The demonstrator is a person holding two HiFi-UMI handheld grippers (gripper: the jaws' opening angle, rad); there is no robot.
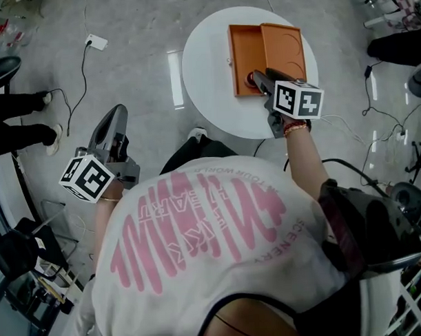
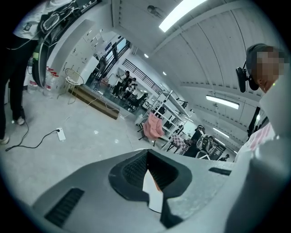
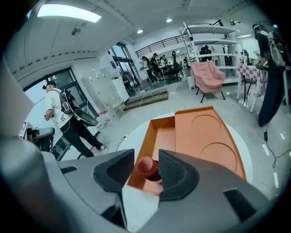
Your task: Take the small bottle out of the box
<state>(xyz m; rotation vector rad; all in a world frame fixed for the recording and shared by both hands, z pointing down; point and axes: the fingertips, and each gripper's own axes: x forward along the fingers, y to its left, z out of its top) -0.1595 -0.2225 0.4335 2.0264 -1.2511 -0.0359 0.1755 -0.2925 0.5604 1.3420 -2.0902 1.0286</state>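
Right now both of my grippers are in sight, one on each side of me, each carrying one marker cube. My right gripper [image 1: 255, 78] [image 3: 146, 164] reaches over the single round white table [image 1: 207, 67]. Its two jaws are parted around the one small bottle [image 1: 251, 80] [image 3: 148, 167]. In the right gripper view the bottle's red cap stands between the pads. The right pad [image 3: 175, 170] looks to be against the bottle, and a gap shows between the cap and the left pad, so nothing is clamped.

The bottle stands upright inside the one orange box [image 1: 246, 52] [image 3: 163, 136], at the near end of its deep left compartment. It is the only thing I can see in that compartment. The box's right half is a flat panel with two round recesses, one far [image 3: 205, 122] and one near [image 3: 218, 152].

My left gripper [image 1: 114, 119] [image 2: 148, 157] hangs down at my left side, well apart from the table and over the grey floor. In the left gripper view its two dark pads meet at the tips, so the jaws are closed on nothing I can name. A pale sliver shows behind them, and I cannot tell what it is.

On the floor to the far left lies one white plug block [image 1: 96, 42] with its cable.
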